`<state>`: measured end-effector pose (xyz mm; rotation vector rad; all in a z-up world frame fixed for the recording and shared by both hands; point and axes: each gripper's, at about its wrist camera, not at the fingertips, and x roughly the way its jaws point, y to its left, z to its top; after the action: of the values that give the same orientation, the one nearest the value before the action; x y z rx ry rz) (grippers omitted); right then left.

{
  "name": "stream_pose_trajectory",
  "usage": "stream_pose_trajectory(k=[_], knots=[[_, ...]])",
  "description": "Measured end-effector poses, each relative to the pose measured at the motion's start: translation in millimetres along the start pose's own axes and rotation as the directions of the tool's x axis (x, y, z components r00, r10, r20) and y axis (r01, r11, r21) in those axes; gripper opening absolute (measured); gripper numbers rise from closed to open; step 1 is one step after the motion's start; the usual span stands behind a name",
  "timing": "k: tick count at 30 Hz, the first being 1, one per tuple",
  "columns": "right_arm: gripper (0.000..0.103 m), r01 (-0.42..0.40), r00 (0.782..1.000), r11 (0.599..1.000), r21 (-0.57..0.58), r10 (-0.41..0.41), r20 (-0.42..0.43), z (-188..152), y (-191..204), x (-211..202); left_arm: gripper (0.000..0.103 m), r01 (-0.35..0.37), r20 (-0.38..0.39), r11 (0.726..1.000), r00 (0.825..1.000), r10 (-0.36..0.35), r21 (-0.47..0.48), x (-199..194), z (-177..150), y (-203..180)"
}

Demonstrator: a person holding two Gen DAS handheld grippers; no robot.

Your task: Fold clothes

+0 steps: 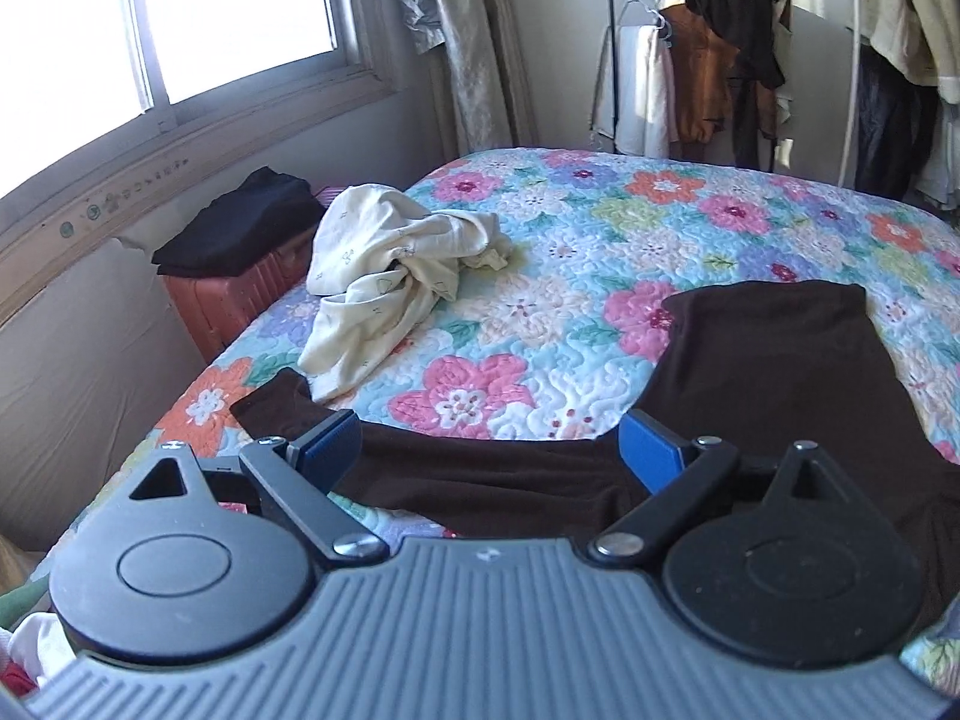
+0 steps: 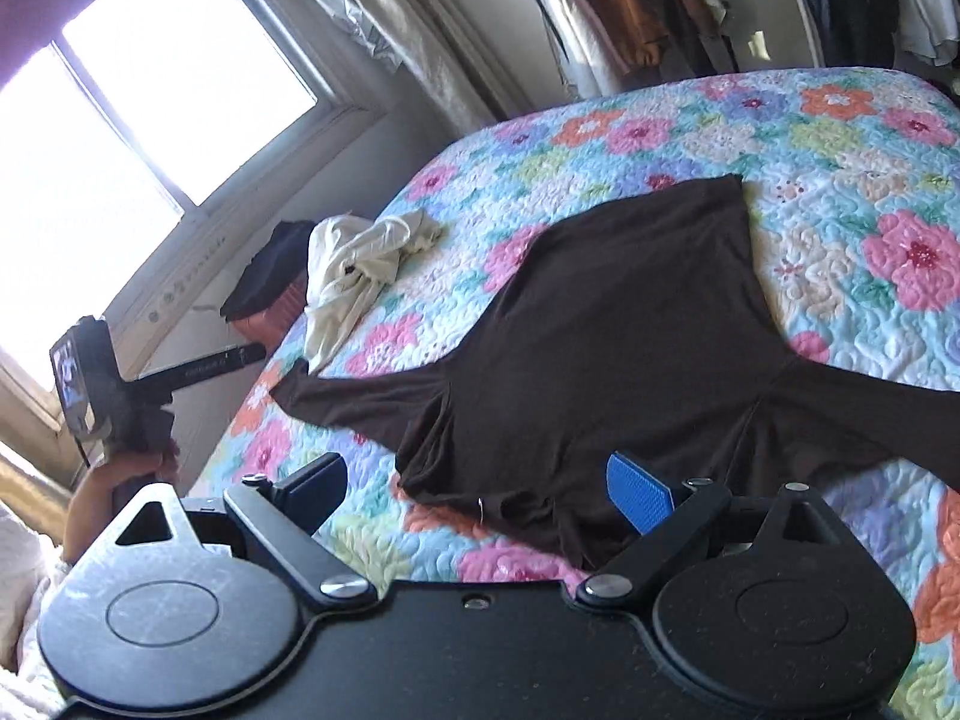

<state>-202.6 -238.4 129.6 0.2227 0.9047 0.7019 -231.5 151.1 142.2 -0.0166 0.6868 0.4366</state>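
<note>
A dark brown long-sleeved top (image 2: 624, 324) lies spread flat on the flowered quilt (image 2: 840, 138), sleeves out to both sides. In the left wrist view the top (image 1: 768, 360) shows with its left sleeve (image 1: 480, 474) running between the blue pads. My left gripper (image 1: 489, 450) is open just above that sleeve. My right gripper (image 2: 480, 483) is open, hovering over the top's near edge by the neckline. A crumpled cream garment (image 1: 384, 264) lies on the quilt's left side, also seen in the right wrist view (image 2: 354, 276).
A pink ribbed suitcase (image 1: 234, 294) with a folded black garment (image 1: 240, 222) on it stands beside the bed under the window. A clothes rack (image 1: 708, 60) with hanging clothes stands behind the bed. The person's left hand and gripper handle (image 2: 120, 414) show at the bed's left edge.
</note>
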Motion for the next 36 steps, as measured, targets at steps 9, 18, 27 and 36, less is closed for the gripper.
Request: stream_pose_trajectory(k=[9,18,27,36], knots=[[0.096,0.345,0.936,0.926,-0.151,-0.351,-0.012,-58.1,-1.6,69.3,0.098,0.129,-0.148,0.991,0.981,-0.124,0.029,22.7,-87.8,-65.4],[0.096,0.360,0.930,0.924,-0.131,-0.367,-0.031,-73.9,2.3,82.8,0.098,0.189,-0.161,0.980,0.971,-0.177,0.061,31.4,-129.6,-103.1],[0.096,0.440,0.898,0.898,-0.011,-0.440,-0.005,-90.6,-17.5,97.4,0.102,0.224,-0.117,0.963,0.971,-0.207,0.151,22.5,-145.9,-129.3],[0.096,0.435,0.900,0.900,-0.003,-0.435,0.010,-98.4,-15.9,89.5,0.103,0.265,-0.115,0.963,0.959,-0.259,0.042,30.2,-146.8,-121.5]])
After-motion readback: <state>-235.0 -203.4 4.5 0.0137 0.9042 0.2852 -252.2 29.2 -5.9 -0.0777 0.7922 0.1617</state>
